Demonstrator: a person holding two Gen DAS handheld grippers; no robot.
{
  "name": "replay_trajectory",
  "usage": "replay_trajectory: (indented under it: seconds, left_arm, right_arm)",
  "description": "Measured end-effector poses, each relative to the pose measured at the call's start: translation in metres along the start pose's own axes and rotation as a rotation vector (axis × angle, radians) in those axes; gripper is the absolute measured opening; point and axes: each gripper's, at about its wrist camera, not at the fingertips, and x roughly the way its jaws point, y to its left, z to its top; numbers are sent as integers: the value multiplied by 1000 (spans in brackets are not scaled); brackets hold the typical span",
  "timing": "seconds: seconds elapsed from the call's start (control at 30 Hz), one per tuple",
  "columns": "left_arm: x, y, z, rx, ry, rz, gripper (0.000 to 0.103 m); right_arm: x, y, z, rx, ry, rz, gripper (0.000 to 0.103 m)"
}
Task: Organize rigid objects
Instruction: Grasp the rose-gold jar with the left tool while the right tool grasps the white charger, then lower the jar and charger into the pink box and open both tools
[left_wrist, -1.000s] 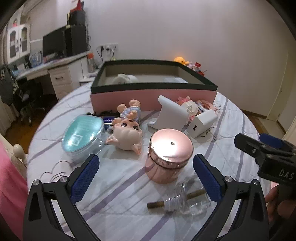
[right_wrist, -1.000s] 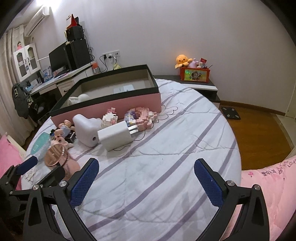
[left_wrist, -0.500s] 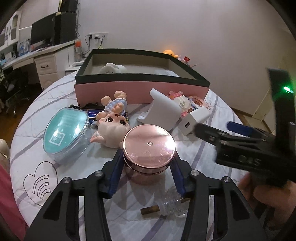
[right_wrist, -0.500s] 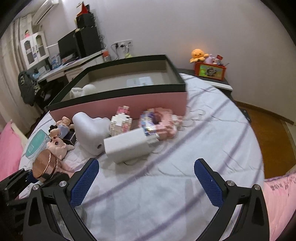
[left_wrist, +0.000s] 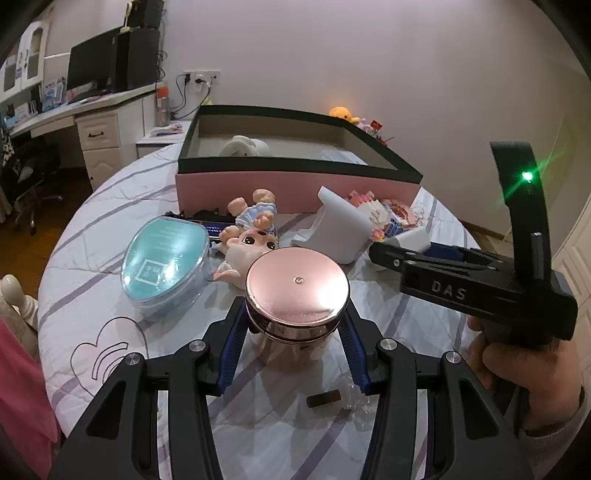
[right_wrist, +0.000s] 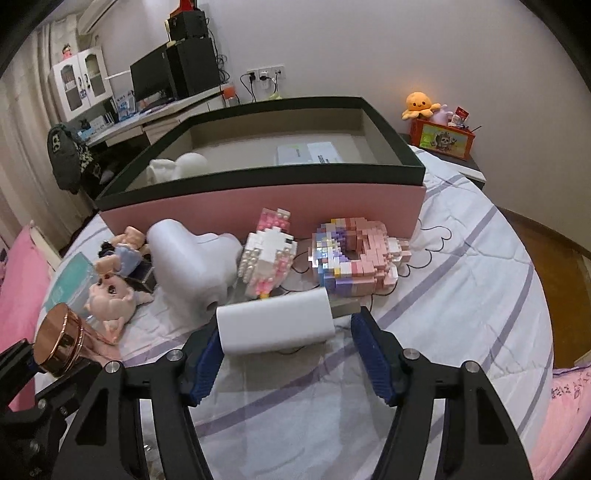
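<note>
My left gripper (left_wrist: 293, 350) is shut on a rose-gold round jar (left_wrist: 297, 291), its blue pads against the jar's sides; the jar looks lifted off the bed. The jar also shows in the right wrist view (right_wrist: 61, 345). My right gripper (right_wrist: 290, 356) is partly open, its pads either side of a white charger block (right_wrist: 275, 325) lying on the bed, with gaps at both sides. The right gripper shows in the left wrist view (left_wrist: 413, 254). A pink box with a dark rim (right_wrist: 258, 201) stands behind, holding a white plush (right_wrist: 177, 166) and a flat white packet (right_wrist: 308, 153).
On the round striped bed lie a teal oval case (left_wrist: 162, 258), a pig doll (left_wrist: 247, 238), a white heart-shaped object (right_wrist: 192, 266), two brick models (right_wrist: 354, 258) and a small glass bottle (left_wrist: 340, 397). A desk with a monitor (left_wrist: 103, 66) stands at the left.
My left gripper closed on the rose-gold jar and raised it. My right gripper moved forward to the white charger block and narrowed around it.
</note>
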Motion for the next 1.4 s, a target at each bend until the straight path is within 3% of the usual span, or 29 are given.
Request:
replay_trajectory:
  seconds: [0.73, 1.13, 1.4]
  left_arm:
    - [-37, 5, 13, 15, -78, 19, 49]
    - [-58, 21, 78, 48, -210, 59, 49]
    - [-34, 29, 132, 65, -238, 91, 49]
  right_arm:
    - [-62, 9, -1, 2, -102, 57, 67]
    - [-75, 21, 61, -56, -185, 60, 67]
    - [-50, 18, 122, -48, -195, 48, 67]
